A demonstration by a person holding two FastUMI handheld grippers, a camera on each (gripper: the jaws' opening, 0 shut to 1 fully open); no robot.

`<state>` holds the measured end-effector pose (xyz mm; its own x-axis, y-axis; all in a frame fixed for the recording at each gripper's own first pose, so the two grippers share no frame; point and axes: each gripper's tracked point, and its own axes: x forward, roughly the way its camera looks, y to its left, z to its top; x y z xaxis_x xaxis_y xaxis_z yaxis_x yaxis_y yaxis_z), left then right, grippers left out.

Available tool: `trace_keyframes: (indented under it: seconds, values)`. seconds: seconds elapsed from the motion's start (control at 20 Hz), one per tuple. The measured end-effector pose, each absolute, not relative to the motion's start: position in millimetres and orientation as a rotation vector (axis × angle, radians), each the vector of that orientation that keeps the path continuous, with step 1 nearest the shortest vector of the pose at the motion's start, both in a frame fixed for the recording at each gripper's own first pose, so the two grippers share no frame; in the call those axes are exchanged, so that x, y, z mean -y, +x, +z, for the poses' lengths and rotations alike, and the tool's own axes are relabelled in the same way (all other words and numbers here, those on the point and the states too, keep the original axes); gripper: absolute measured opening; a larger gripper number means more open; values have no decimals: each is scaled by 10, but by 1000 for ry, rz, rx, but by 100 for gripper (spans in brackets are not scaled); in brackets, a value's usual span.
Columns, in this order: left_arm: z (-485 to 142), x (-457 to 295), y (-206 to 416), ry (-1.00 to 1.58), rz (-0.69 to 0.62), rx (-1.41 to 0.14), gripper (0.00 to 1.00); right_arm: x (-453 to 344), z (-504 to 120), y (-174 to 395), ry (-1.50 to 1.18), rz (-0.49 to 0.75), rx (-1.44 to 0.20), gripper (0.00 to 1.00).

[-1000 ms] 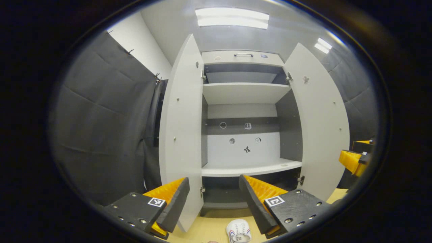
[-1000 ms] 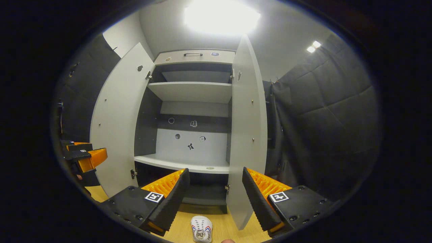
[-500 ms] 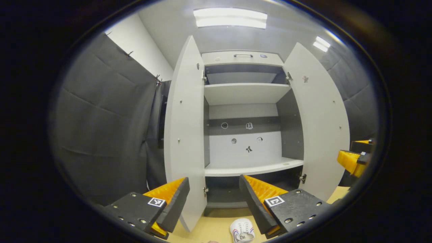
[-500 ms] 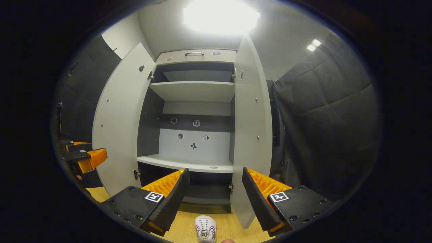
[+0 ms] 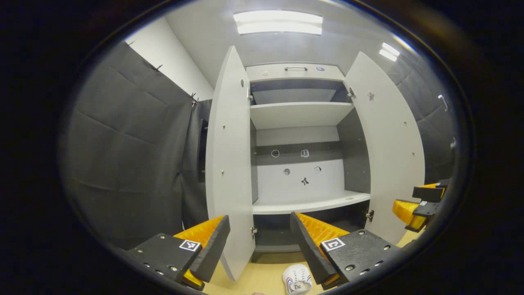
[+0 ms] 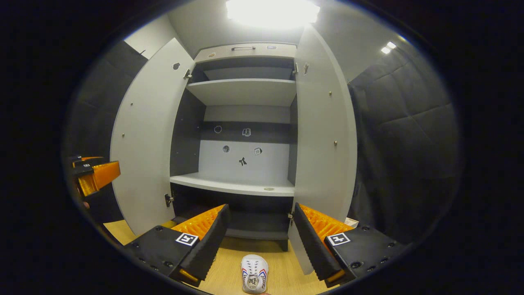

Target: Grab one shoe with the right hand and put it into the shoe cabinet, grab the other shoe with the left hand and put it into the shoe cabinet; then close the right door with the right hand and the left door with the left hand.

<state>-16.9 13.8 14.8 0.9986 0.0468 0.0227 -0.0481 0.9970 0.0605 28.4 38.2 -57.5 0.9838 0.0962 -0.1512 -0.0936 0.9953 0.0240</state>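
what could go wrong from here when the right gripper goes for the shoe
The white shoe lies low on the wooden floor, toe toward the cabinet; the open right gripper could nudge it instead of straddling it. The right door stands open beside the path to the shelf, so a carried shoe might clip its edge.

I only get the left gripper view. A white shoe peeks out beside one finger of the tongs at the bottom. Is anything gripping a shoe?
Observer: No. In the right gripper view a white shoe lies whole on the wooden floor, and neither finger touches it.
Operator: So are the other tongs carrying anything at all?
Observer: Nothing. The right tongs are spread open, with an empty gap between the fingers.
Operator: Is anything else lying down there?
Observer: A small pale thing sits by the foot of the right door; it is too small to tell what it is.
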Motion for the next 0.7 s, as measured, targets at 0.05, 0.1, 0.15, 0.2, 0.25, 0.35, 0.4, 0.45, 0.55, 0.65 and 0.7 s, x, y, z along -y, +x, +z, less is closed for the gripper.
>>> trace_keyframes:
  seconds: [0.05, 0.1, 0.15, 0.2, 0.25, 0.35, 0.4, 0.45, 0.55, 0.65, 0.7]
  values:
    - [143, -173, -192, 65, 58, 20, 89, -411, -654, 329, 16, 109, -173, 98]
    - [161, -199, -213, 68, 68, 19, 90, -444, -734, 350, 15, 120, -193, 98]
    - [169, -228, -232, 72, 78, 20, 89, -464, -822, 365, 15, 128, -215, 98]
    - [197, -263, -264, 76, 88, 22, 89, -485, -916, 385, 19, 135, -240, 98]
    - [194, -284, -288, 80, 97, 23, 89, -509, -998, 408, 27, 143, -265, 98]
    - [215, -329, -330, 88, 117, 24, 89, -545, -1163, 459, 42, 159, -315, 98]
    - [230, -347, -345, 93, 126, 23, 89, -561, -1238, 472, 48, 169, -336, 98]
    - [239, -376, -365, 99, 136, 24, 89, -584, -1312, 492, 52, 180, -356, 98]
    - [239, -452, -448, 108, 157, 24, 90, -635, -1516, 511, 47, 205, -412, 98]
    - [220, -505, -520, 114, 174, 15, 90, -669, -1742, 533, 38, 226, -474, 98]
    - [212, -535, -543, 120, 187, 9, 90, -688, -1863, 533, 32, 236, -505, 99]
